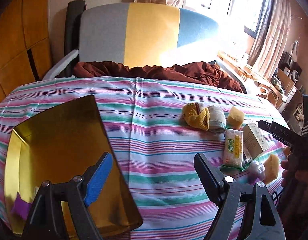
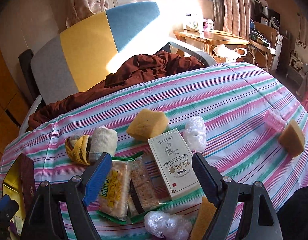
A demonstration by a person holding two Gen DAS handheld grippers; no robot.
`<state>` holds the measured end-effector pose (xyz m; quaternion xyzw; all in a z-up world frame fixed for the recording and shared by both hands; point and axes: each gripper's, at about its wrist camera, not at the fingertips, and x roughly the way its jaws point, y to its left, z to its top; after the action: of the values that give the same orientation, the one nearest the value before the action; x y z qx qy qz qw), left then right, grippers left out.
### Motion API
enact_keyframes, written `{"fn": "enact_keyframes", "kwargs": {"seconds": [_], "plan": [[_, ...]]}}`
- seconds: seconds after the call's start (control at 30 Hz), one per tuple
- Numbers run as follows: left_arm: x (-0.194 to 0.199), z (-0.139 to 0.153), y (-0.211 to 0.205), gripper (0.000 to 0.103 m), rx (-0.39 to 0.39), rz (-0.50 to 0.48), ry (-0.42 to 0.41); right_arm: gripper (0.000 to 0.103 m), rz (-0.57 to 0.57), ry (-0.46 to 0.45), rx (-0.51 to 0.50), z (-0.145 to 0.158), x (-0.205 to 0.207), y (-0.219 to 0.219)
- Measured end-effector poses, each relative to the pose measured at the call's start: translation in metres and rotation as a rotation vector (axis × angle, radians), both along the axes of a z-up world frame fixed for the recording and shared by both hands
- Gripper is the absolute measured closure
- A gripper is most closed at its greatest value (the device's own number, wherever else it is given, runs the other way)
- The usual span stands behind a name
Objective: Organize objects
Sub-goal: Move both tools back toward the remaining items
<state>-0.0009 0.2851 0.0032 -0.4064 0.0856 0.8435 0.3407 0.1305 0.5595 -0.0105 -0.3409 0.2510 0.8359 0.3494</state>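
Observation:
A gold box [image 1: 54,140] with an open lid lies on the striped cloth at the left; a purple item [image 1: 20,208] sits in its near corner. My left gripper [image 1: 152,172] is open and empty beside the box's right edge. My right gripper [image 2: 152,172] is open above a pile: a cracker pack [image 2: 114,188], a second cracker pack [image 2: 144,184] and a cream carton [image 2: 172,164]. Rolled socks [image 2: 92,146], yellow sponges [image 2: 148,124] and plastic wraps [image 2: 195,133] lie around them. The pile also shows in the left wrist view [image 1: 234,146].
A striped chair [image 1: 134,34] with a brown cloth [image 1: 154,70] stands behind the table. A pink roller [image 2: 274,120] and a sponge wedge [image 2: 292,140] lie at the far right. A wooden side table [image 2: 210,38] stands by the window.

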Motion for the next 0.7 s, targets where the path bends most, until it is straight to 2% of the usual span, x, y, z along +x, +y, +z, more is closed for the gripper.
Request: {"fn": "enact_keyframes", "kwargs": {"seconds": [0.17,0.3,0.4,0.6,0.7], "plan": [[-0.009,-0.009,0.046,0.022,-0.020,-0.040,0.000,0.019,0.022,0.029,-0.016,0.001,-0.002,0.000],[-0.025,-0.025,0.084,0.022,-0.038,-0.076,-0.046,0.019,0.039,0.040,-0.035,0.000,-0.003,0.000],[-0.037,-0.037,0.110,0.020,-0.028,-0.100,-0.093,0.019,0.045,0.057,-0.042,0.001,-0.003,0.001],[-0.053,-0.050,0.150,0.020,-0.028,-0.111,-0.104,0.019,0.048,0.056,-0.064,-0.002,-0.005,0.006],[-0.059,-0.054,0.166,0.016,-0.017,-0.109,-0.114,0.019,0.058,0.054,-0.073,-0.004,-0.008,0.006]]}}
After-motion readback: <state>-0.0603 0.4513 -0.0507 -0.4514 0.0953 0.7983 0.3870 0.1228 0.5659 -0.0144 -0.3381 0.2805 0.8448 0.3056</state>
